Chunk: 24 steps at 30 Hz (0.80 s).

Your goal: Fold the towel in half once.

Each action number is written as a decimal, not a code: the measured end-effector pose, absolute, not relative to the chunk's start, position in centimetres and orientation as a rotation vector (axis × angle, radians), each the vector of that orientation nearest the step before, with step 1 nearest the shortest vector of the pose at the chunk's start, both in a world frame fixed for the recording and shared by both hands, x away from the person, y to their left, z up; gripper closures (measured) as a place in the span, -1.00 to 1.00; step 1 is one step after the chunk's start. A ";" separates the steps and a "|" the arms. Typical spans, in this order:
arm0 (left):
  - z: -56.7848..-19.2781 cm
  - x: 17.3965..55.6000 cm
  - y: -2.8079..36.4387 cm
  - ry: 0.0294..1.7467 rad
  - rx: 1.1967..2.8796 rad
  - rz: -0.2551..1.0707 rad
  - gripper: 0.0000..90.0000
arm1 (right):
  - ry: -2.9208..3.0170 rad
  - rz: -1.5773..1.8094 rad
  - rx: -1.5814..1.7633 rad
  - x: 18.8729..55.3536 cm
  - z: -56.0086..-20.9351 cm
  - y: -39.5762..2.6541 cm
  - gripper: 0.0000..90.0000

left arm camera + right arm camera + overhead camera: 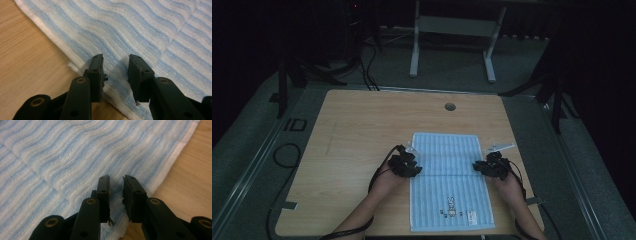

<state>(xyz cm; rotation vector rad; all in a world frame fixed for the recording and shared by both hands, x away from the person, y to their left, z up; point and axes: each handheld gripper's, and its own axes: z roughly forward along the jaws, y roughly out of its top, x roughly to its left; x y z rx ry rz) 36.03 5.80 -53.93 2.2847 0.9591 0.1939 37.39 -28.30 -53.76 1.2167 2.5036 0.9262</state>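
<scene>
Dim room, dark grey floor, a white metal table frame [455, 35] at 12 o'clock beyond my light wooden tabletop [357, 130]. The top has a round cable hole [450, 106] near its far edge. A pale blue and white striped terry towel [451, 170] lies flat on the wood, right of centre, running from mid-table toward 6 o'clock; a small rabbit print [450, 204] and a label sit near its near edge.

My left gripper [410, 159] is at the towel's 9 o'clock edge, about halfway along it. In the left gripper view [115, 67] its black jaws stand apart with a clear gap, tips low over the striped cloth just inside the white hem; wood shows to the side. Cannot tell if the tips touch the fabric.

My right gripper [482, 162] is at the towel's 3 o'clock edge, level with the left one. In the right gripper view [116, 185] the jaws are parted, narrower gap, sitting over the hem, nothing pinched between them. Bare wood beside it.

Both my forearms come in from 6 o'clock, black cables trailing.
</scene>
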 end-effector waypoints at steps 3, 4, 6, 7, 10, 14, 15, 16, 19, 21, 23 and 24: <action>-54.0 36.7 6.0 0.965 2.283 0.210 0.45 | 2.500 0.930 1.227 37.8 -53.8 -28.1 0.65; -53.9 37.0 6.0 0.968 2.285 0.210 0.45 | 2.501 0.935 1.230 37.9 -53.8 -28.1 0.65; -54.0 37.3 6.0 0.976 2.283 0.212 0.45 | 2.498 0.940 1.235 38.2 -53.8 -28.1 0.65; -54.0 37.3 6.0 0.980 2.279 0.210 0.45 | 2.498 0.943 1.239 38.2 -53.8 -28.1 0.65; -54.0 37.3 5.9 0.978 2.283 0.212 0.45 | 2.498 0.948 1.245 38.3 -53.8 -28.1 0.64; -53.9 37.1 6.0 0.983 2.270 0.199 0.45 | 2.496 0.952 1.247 38.3 -53.8 -28.2 0.61; -53.8 37.1 6.1 0.980 2.264 0.195 0.45 | 2.495 0.922 1.235 38.1 -53.5 -28.0 0.56; -53.8 37.0 6.1 0.977 2.262 0.198 0.44 | 2.495 0.920 1.220 38.0 -53.2 -27.9 0.54; -53.4 37.1 6.0 0.987 2.243 0.199 0.31 | 2.472 0.997 1.217 38.2 -51.9 -28.0 0.49; -52.9 37.4 6.2 0.997 2.223 0.211 0.23 | 2.450 0.981 1.209 38.6 -51.2 -28.2 0.44; -52.2 37.8 6.4 1.005 2.205 0.233 0.20 | 2.433 0.989 1.221 39.3 -50.5 -28.5 0.41; -51.9 38.0 6.5 1.007 2.192 0.242 0.20 | 2.426 0.990 1.229 39.7 -50.2 -28.6 0.38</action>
